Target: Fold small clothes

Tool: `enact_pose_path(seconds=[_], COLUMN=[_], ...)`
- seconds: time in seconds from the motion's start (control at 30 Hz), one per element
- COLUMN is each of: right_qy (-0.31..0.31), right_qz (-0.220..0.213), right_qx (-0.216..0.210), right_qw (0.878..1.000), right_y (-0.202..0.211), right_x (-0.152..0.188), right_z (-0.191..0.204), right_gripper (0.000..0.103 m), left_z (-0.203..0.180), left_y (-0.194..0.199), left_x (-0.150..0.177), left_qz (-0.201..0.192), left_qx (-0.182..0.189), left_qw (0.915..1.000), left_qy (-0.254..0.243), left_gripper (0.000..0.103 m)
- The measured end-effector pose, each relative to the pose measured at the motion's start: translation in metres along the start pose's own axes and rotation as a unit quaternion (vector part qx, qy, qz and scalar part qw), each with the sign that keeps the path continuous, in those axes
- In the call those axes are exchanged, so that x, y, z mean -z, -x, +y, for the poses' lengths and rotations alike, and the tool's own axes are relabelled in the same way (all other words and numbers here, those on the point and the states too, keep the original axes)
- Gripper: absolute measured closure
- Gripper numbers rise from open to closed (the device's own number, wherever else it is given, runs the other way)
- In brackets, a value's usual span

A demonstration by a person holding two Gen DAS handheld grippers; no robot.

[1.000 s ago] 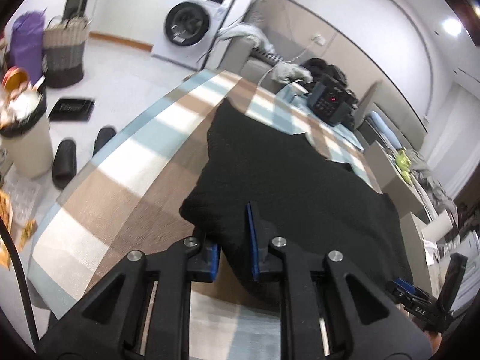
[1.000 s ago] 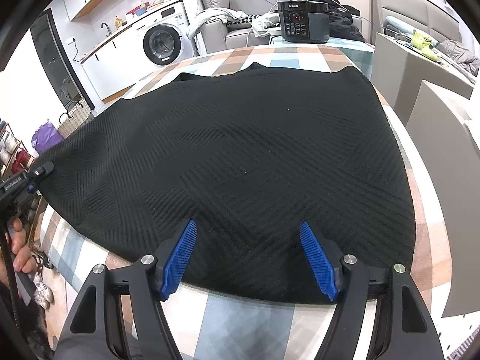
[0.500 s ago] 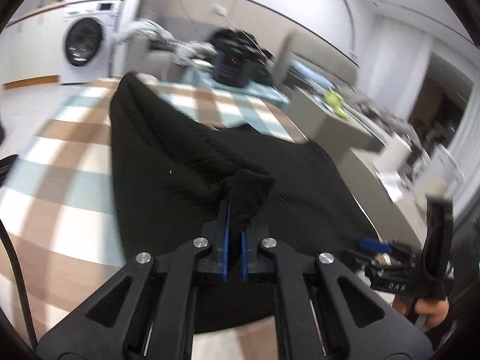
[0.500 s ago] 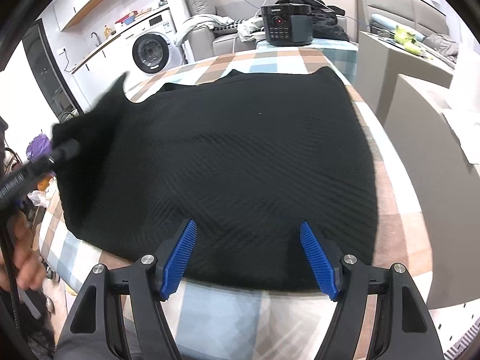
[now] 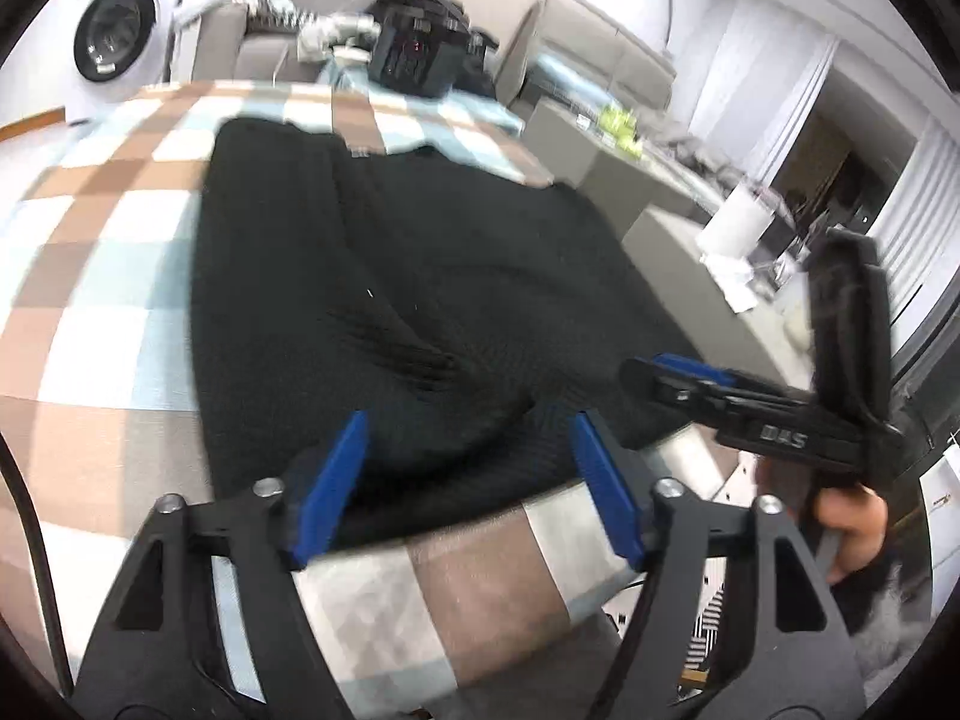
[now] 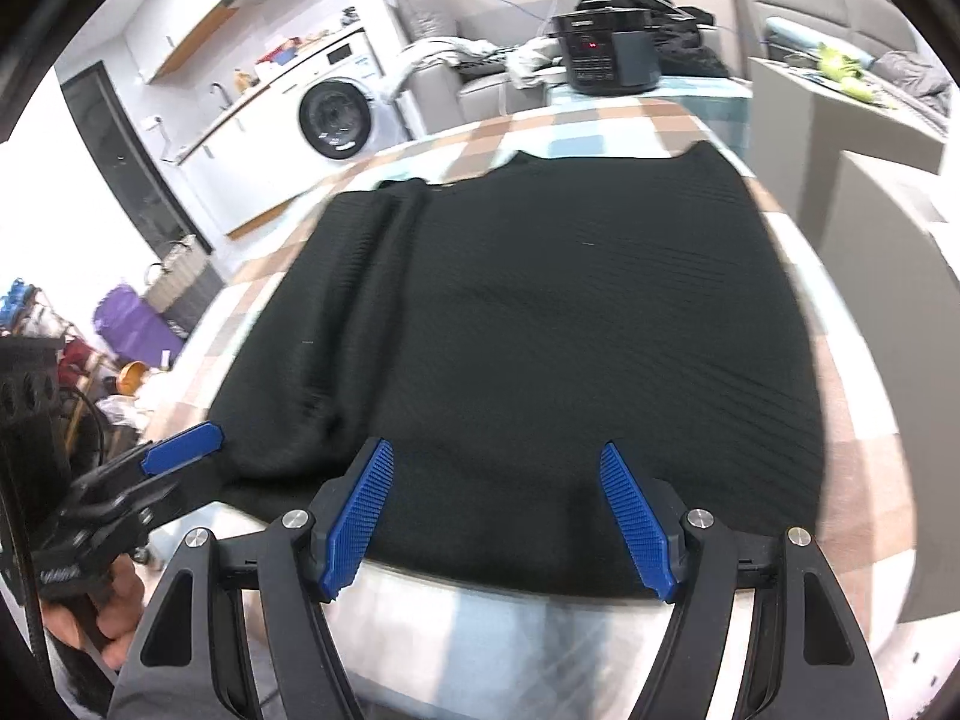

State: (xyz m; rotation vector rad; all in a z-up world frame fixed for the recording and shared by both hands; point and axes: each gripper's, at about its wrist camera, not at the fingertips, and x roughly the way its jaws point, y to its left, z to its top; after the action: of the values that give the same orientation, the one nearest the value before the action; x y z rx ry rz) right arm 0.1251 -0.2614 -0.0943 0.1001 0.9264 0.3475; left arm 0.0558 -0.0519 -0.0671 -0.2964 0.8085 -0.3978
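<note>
A black knitted garment [image 5: 420, 252] lies spread on the checked tablecloth [image 5: 102, 276]. Its left side is folded over onto the body, and the doubled strip [image 6: 360, 276] runs along the left edge. My left gripper [image 5: 468, 480] hovers at the near hem; its jaws are opening, and the cloth lies under them with no pad pressing on it. My right gripper [image 6: 498, 522] stands open over the near hem of the garment [image 6: 570, 312], holding nothing. Each gripper shows in the other's view: the right gripper [image 5: 660, 372] at the right, the left gripper [image 6: 192, 462] at the lower left.
A black cooker [image 6: 606, 54] stands at the table's far end. Grey cabinets [image 6: 888, 228] stand close on the right. On the left are a washing machine [image 6: 336, 120], a basket and a purple bag [image 6: 132, 318] on the floor. A hand [image 5: 852, 522] holds the right gripper.
My left gripper, shut on the garment's left edge, carried it to the right over the body, then let go and opened. The right gripper stayed open and hardly moved.
</note>
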Motion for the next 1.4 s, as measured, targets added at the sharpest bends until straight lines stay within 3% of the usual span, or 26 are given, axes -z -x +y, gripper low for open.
enact_pose_path(seconds=[0.1, 0.3, 0.43, 0.67, 0.83, 0.87, 0.9, 0.97, 1.13, 1.2, 1.3, 1.4], right_qy=[0.007, 0.016, 0.0, -0.001, -0.014, -0.014, -0.01, 0.003, 0.038, 0.034, 0.02, 0.012], right_qz=[0.005, 0.028, 0.04, 0.064, 0.086, 0.09, 0.09, 0.091, 0.029, 0.037, 0.084, 0.106], right_qx=[-0.027, -0.104, -0.163, -0.176, -0.176, -0.175, -0.169, -0.162, -0.183, -0.171, -0.137, -0.144], right_qw=[1.0, 0.994, 0.986, 0.982, 0.98, 0.98, 0.981, 0.983, 0.982, 0.984, 0.987, 0.984], right_y=[-0.003, -0.02, -0.032, -0.063, -0.083, -0.086, -0.087, -0.086, -0.036, -0.035, -0.059, -0.069], right_x=[0.0, 0.0, -0.002, -0.014, -0.019, -0.019, -0.018, -0.016, -0.014, -0.008, 0.004, 0.007], right_z=[0.013, 0.041, 0.052, 0.067, 0.068, 0.069, 0.07, 0.074, 0.086, 0.082, 0.072, 0.069], right_gripper=[0.03, 0.032, 0.038, 0.048, 0.06, 0.069, 0.085, 0.095, 0.097, 0.097, 0.097, 0.097], left_z=[0.009, 0.054, 0.074, 0.091, 0.094, 0.094, 0.095, 0.096, 0.094, 0.09, 0.084, 0.08], left_y=[0.017, 0.021, 0.016, 0.012, 0.026, 0.028, 0.03, 0.032, 0.04, 0.039, 0.024, 0.004], left_x=[0.001, 0.006, 0.007, 0.015, 0.013, 0.012, 0.011, 0.006, -0.004, -0.007, -0.008, -0.003], left_qz=[-0.011, -0.003, 0.012, 0.034, 0.016, 0.013, 0.01, 0.004, -0.012, -0.014, -0.002, 0.029], left_qx=[-0.032, -0.093, -0.104, -0.127, -0.124, -0.123, -0.121, -0.121, -0.114, -0.109, -0.109, -0.117], left_qw=[0.9994, 0.9946, 0.992, 0.9883, 0.9884, 0.9885, 0.9886, 0.9883, 0.9888, 0.9898, 0.9911, 0.9907], left_qy=[-0.008, 0.047, 0.071, 0.077, 0.086, 0.087, 0.089, 0.094, 0.096, 0.091, 0.077, 0.063], left_gripper=[0.033, 0.033, 0.033, 0.033, 0.033, 0.033, 0.033, 0.033, 0.033, 0.033, 0.033, 0.033])
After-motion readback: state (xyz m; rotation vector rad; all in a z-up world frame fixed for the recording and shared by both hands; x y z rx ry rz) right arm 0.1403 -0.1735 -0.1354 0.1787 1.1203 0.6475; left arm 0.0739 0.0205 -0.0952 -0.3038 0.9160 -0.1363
